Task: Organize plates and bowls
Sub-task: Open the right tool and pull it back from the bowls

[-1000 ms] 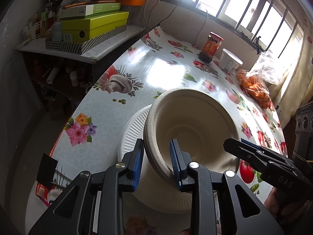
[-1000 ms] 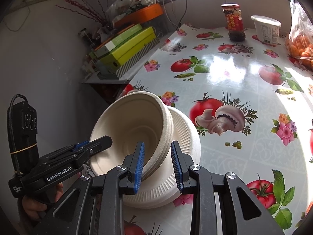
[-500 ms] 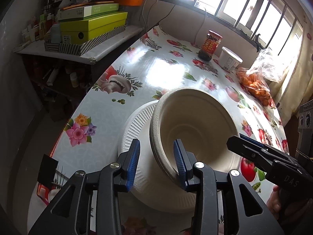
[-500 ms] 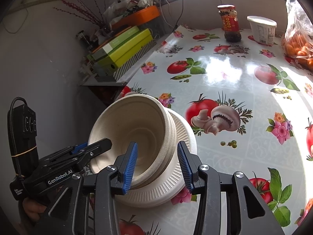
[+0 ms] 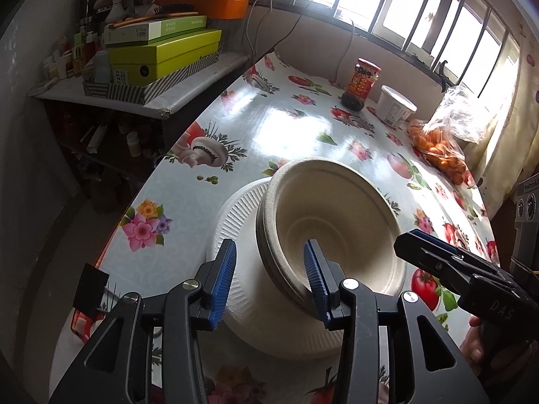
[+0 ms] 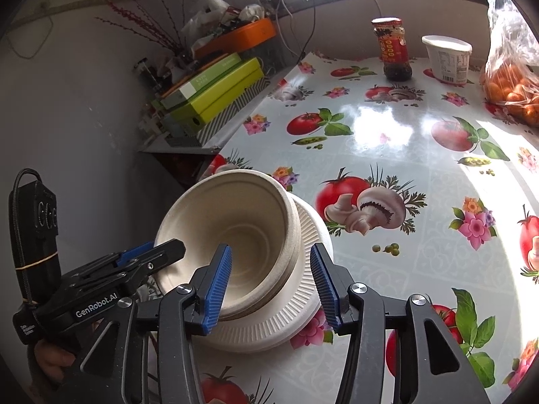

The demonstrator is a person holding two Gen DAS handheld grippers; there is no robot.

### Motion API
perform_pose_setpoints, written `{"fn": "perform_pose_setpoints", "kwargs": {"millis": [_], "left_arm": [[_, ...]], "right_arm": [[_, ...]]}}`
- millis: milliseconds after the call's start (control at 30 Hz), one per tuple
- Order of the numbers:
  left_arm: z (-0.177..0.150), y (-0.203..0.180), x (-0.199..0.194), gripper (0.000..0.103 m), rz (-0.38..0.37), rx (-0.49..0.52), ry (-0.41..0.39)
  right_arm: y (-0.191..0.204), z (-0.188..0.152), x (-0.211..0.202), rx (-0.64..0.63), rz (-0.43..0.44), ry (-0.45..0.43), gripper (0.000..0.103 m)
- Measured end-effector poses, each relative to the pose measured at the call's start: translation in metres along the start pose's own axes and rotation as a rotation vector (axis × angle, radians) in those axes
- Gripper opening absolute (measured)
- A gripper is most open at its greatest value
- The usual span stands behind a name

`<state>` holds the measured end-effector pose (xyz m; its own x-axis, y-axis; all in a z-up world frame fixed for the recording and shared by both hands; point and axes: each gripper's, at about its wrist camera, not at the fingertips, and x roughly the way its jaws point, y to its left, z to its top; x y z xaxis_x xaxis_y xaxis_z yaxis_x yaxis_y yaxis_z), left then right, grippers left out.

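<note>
A stack of beige paper bowls (image 5: 337,222) sits on a stack of white ribbed paper plates (image 5: 242,269) near the table's front left corner. My left gripper (image 5: 269,282) is open, its jaws standing on either side of the bowls' near rim without pressing it. In the right wrist view the same bowls (image 6: 242,235) rest on the plates (image 6: 303,296). My right gripper (image 6: 271,284) is open too, its jaws spread around the bowls' right rim. Each gripper shows in the other's view, the right one (image 5: 448,266) and the left one (image 6: 145,262).
A floral oilcloth table (image 6: 421,155) carries a sauce jar (image 6: 392,48), a white tub (image 6: 446,57) and a bag of oranges (image 6: 512,94) at the far side. A cluttered shelf with green boxes (image 5: 161,57) stands left of the table.
Both grippers have opened wide and released the bowls' rim. The bowl stack has settled onto the plates and tilts less.
</note>
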<state>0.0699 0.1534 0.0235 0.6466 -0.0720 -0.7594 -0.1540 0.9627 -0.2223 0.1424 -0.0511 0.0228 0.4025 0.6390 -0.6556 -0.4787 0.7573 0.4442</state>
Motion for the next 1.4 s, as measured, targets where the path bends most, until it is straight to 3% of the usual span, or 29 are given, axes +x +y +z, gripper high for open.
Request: {"fn": "perform_pose_setpoints", "kwargs": {"millis": [400, 833, 1400], "left_arm": [[-0.019, -0.017, -0.029, 0.045, 0.056, 0.015, -0.056], [-0.074, -0.032, -0.051, 0.045, 0.143, 0.029, -0.126], [-0.113, -0.042, -0.038, 0.045, 0.16, 0.047, -0.068]], "right_arm": [[0.002, -0.011, -0.026, -0.084, 0.014, -0.042, 0.05], [0.0, -0.049, -0.054, -0.247, -0.013, -0.044, 0.052], [-0.016, -0.092, -0.052, -0.281, -0.065, 0.008, 0.053]]}}
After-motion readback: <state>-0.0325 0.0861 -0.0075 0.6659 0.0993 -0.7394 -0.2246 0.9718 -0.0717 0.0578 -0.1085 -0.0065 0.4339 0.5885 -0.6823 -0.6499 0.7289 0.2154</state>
